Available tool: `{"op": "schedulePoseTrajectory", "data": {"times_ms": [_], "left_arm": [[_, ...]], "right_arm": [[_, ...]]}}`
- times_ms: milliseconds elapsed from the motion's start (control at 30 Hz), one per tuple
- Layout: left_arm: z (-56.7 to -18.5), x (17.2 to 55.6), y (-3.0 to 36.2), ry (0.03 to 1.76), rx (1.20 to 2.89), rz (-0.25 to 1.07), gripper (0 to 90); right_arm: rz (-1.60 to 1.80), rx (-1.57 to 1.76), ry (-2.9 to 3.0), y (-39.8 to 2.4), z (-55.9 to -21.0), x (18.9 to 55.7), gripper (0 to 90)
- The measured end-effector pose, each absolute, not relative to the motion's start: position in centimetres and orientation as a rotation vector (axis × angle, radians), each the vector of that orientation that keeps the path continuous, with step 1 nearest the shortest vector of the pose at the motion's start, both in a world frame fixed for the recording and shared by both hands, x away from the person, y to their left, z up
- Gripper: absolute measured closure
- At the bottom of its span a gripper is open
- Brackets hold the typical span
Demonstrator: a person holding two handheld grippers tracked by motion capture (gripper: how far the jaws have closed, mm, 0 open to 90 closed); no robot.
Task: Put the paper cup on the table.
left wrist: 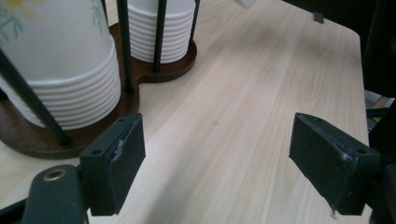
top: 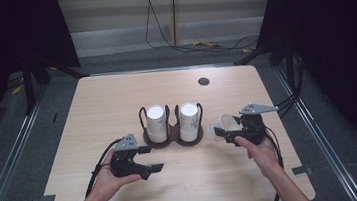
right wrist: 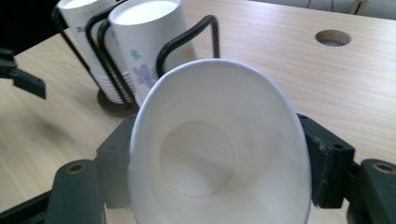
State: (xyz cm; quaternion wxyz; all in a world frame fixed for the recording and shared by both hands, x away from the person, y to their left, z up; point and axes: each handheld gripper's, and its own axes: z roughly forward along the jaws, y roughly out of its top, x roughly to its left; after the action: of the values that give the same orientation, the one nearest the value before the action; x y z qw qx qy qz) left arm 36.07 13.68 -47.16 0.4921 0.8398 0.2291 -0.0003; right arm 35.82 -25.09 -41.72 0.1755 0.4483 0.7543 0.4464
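Left gripper (top: 151, 167): jaws spread, nothing between | right gripper (top: 226, 131): pinching white paper cup (top: 221, 125), mouth squashed oval | cup stacks (top: 157, 123) in holder (top: 173, 137): floral print, no readable writing

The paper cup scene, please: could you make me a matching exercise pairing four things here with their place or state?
Things:
1. paper cup
2. left gripper
3. cup holder
4. round hole

Places or states:
A. open, nothing between the jaws
B. in the tabletop at the far right
C. squeezed between the right gripper's jaws
D. mid-table, holding two stacks of upside-down cups

Pairs: 1-C, 2-A, 3-D, 4-B
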Motion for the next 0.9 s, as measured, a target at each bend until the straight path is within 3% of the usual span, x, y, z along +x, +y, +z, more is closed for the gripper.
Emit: {"op": "schedulePoseTrajectory", "data": {"times_ms": [900], "left_arm": [[-47.6,36.7,15.7,0.643,2.063,0.032,16.7]], "right_arm": [[1.062,1.38,2.115,-26.4,-42.6,40.3,25.9]]}}
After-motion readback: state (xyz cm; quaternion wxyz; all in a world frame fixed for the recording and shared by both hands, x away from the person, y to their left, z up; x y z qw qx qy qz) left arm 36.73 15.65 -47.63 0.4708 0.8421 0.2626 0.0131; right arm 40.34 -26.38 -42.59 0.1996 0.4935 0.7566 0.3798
